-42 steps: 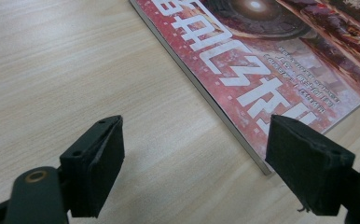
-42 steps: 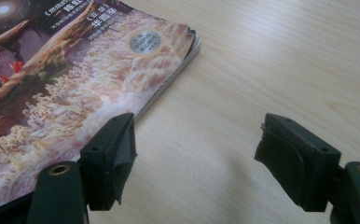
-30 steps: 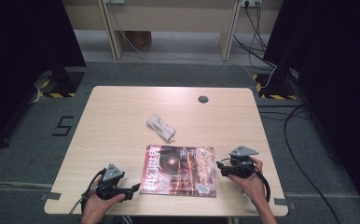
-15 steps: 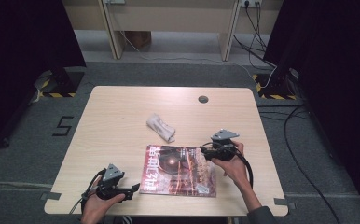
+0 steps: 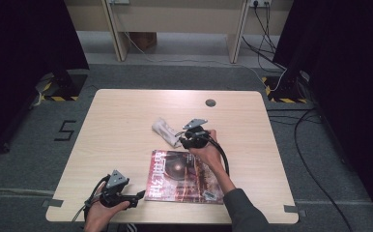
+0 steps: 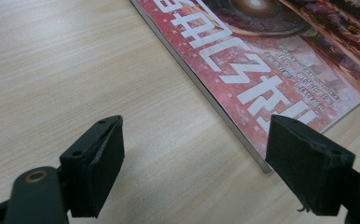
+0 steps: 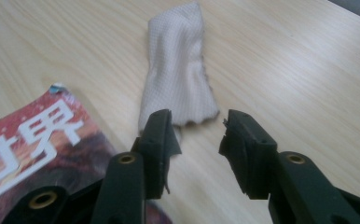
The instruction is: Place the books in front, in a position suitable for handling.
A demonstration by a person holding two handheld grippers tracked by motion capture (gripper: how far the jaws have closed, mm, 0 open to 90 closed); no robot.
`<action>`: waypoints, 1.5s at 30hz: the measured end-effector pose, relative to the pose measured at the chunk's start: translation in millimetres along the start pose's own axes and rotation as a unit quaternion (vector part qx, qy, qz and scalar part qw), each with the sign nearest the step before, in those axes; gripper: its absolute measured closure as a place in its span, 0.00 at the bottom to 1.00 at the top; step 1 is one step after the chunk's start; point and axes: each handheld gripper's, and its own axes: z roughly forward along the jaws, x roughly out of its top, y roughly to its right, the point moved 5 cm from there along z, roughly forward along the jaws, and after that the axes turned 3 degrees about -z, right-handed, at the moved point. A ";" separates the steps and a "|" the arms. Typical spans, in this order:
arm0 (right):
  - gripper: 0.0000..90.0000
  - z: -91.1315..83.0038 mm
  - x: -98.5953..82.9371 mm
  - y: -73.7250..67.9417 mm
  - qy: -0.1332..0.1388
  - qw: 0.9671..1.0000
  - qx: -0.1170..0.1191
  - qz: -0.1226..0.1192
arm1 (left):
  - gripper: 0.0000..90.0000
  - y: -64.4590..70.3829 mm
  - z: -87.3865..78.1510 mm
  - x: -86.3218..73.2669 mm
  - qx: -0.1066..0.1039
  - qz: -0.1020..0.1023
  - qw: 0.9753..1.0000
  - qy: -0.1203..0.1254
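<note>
The rolled cloth lies near the middle of the counter, just beyond the far left corner of the magazine; in the right gripper view the cloth is a pale, finely checked fabric, folded into a soft, slightly crumpled tube with a ragged near end. The right gripper hangs right at that near end, its fingers parted and holding nothing, the left one overlapping the cloth's edge, though whether it touches is hard to tell. Bare light-wood counter lies open on the far and right sides of the cloth. The magazine is glossy, red and brown with large white characters; its corner looks slightly frayed, and the person's forearm covers part of its cover in the high view. The left gripper rests by the near left edge of the counter, fingers spread wide and empty, facing the thin edge of the magazine, whose far part is cut off.
</note>
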 end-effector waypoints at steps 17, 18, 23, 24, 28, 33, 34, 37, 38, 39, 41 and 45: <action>0.82 73.0 26.8 -10.6 -0.056 0.998 0.015 0.018 | 0.21 2.1 0.9 -0.2 0.000 0.004 1.000 -0.002; 0.82 73.0 26.8 -10.6 -0.056 0.998 0.015 0.018 | 0.21 1.9 1.0 -0.2 0.000 0.004 1.000 -0.002; 0.88 63.6 22.3 4.4 -0.070 0.998 -0.010 -0.002 | 0.21 2.0 0.6 0.0 -0.001 0.004 1.000 -0.001; 0.88 59.9 20.0 9.8 -0.071 0.997 -0.017 0.002 | 0.21 2.2 0.5 0.1 -0.001 0.005 1.000 -0.001; 0.88 27.5 -0.5 47.2 -0.069 0.996 -0.047 0.012 | 0.21 2.8 0.7 0.4 -0.003 0.004 1.000 0.000; 0.89 -13.8 -38.3 89.6 -0.068 0.993 -0.087 0.029 | 0.21 5.1 2.7 0.8 -0.004 0.010 1.000 -0.002; 0.89 -13.8 -38.3 89.6 -0.068 0.993 -0.087 0.029 | 0.21 5.1 2.7 0.8 -0.004 0.010 1.000 -0.002; 0.89 -37.7 -66.5 109.9 -0.071 0.991 -0.102 0.046 | 0.21 6.4 3.9 1.4 -0.003 0.010 1.000 -0.001; 0.89 -51.8 -84.7 120.0 -0.071 0.990 -0.110 0.056 | 0.21 6.5 4.2 2.2 -0.003 0.011 1.000 -0.002; 0.89 -51.8 -84.7 120.0 -0.071 0.990 -0.110 0.056 | 0.21 6.5 4.2 2.2 -0.003 0.011 1.000 -0.002; 0.89 -68.3 -105.9 127.2 -0.063 0.989 -0.111 0.076 | 0.21 6.4 4.6 3.1 -0.002 0.010 1.000 -0.001; 0.89 -79.1 -118.9 128.0 -0.058 0.989 -0.110 0.079 | 0.21 5.8 4.8 3.9 -0.001 0.008 1.000 0.002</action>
